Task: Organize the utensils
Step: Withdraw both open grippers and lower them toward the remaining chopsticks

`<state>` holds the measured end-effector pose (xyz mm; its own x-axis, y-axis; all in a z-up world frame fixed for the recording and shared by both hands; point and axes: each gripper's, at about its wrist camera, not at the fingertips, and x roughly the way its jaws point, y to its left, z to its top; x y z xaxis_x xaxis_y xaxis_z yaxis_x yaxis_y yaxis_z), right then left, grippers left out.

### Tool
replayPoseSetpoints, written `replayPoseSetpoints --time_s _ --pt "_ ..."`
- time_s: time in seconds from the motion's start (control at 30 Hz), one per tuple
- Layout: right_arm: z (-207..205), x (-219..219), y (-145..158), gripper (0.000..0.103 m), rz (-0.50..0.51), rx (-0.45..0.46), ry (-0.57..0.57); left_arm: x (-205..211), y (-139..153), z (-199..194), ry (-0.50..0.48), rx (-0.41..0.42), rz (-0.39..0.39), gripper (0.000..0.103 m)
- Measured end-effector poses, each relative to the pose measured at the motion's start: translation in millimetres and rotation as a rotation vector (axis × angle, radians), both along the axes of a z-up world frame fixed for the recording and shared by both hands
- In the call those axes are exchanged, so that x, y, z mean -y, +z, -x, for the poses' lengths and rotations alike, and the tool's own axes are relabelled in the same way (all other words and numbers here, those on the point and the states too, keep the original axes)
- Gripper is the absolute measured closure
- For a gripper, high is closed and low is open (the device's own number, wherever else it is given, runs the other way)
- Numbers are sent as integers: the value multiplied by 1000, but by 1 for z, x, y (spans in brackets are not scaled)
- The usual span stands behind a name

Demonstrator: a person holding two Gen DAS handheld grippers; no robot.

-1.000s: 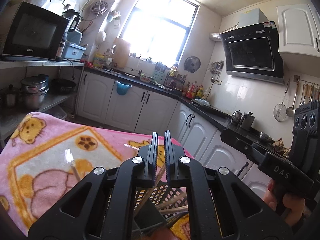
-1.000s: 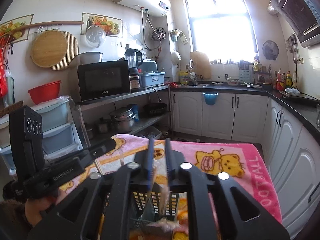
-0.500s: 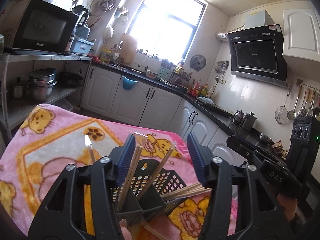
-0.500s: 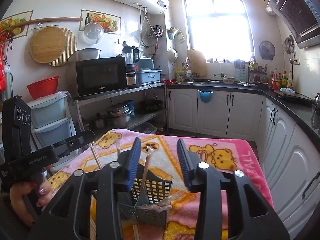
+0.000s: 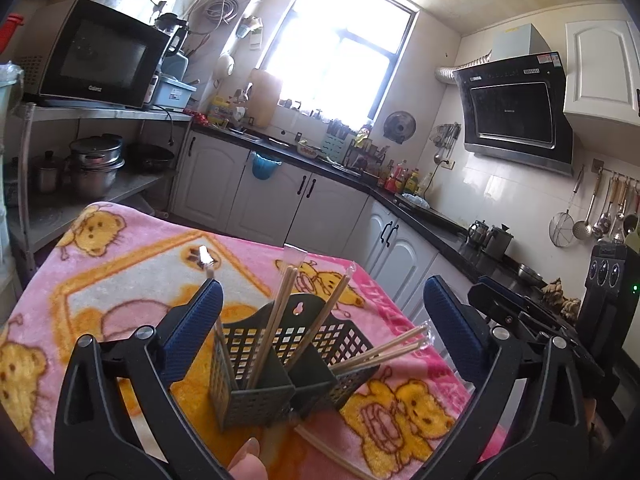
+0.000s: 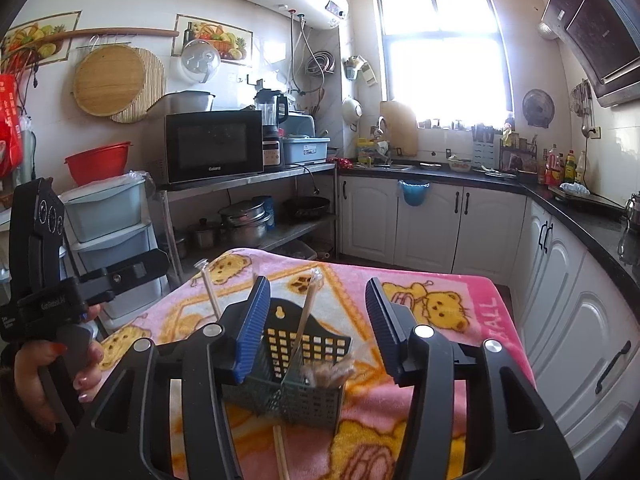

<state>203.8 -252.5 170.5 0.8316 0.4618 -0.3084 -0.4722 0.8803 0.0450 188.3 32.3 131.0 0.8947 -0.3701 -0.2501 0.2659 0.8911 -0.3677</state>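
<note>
1. While my jaws are opening, the pink blanket (image 5: 132,264) covers the table under everything.
2. The dark utensil basket (image 5: 280,364) stands on it, ahead of both my tongs.
3. My left gripper (image 5: 320,328) gapes wide, empty.
4. My right gripper (image 6: 316,320) stands half-spread, gripping nothing.
5. Wrapped chopsticks (image 5: 276,320) lean inside the basket; one pair (image 6: 282,450) lies on the blanket beside it.

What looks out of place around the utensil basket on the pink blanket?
One wrapped chopstick pair lies flat on the blanket in front of the basket, not in it. Another bundle leans far out over the basket's right side while the rest stand upright.
</note>
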Motion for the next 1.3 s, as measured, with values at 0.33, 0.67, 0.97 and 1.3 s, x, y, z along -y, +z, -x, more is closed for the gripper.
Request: replayPoseSetpoints --time_s 0.33,0.67,0.97,1.3 --pt "25 3 -6 49 2 -1 11 -13 -7 20 25 -17 18 10" --pt "42 0 -16 48 17 -17 32 -15 -16 33 33 -40 10 10" --pt "52 -1 -31 47 26 -51 33 -15 -30 41 40 -73 -2 10" --pt "57 1 -49 47 31 -101 32 -15 -49 47 35 -125 -9 10"
